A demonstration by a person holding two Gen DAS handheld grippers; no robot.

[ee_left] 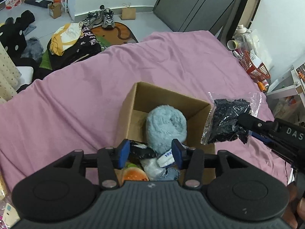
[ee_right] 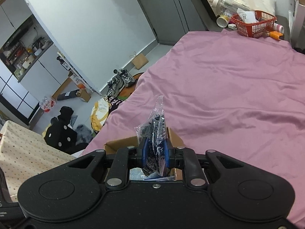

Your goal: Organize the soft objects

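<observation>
A: Where is the bagged thing right now?

B: The right gripper point(ee_right: 154, 153) has its blue pads pressed onto a clear plastic bag of black fabric point(ee_left: 227, 121), held in the air above the right rim of the cardboard box point(ee_left: 133, 99). In the right wrist view the bag stands edge-on between the pads, its crinkled top poking up past them.

A: And the left one?

B: The left gripper point(ee_left: 149, 153) hovers over the near side of the box with its fingers spread and nothing between them.

A: How full is the box?

B: A fluffy light-blue plush point(ee_left: 165, 127) fills the middle. Nearer the camera lie a white packet with blue lettering point(ee_left: 165, 158), a scrap of denim point(ee_left: 172, 172) and an orange-and-cream soft toy point(ee_left: 133, 175). The far corner and the left inner wall show bare cardboard.

A: Room around it?

B: The box sits on a pink bedsheet point(ee_left: 76, 95) that spreads wide and unoccupied to the left, right and beyond. A red basket point(ee_right: 253, 23) sits well apart at the far corner of the bed, and a clothes heap point(ee_left: 72, 40) lies on the floor past the left edge.
</observation>
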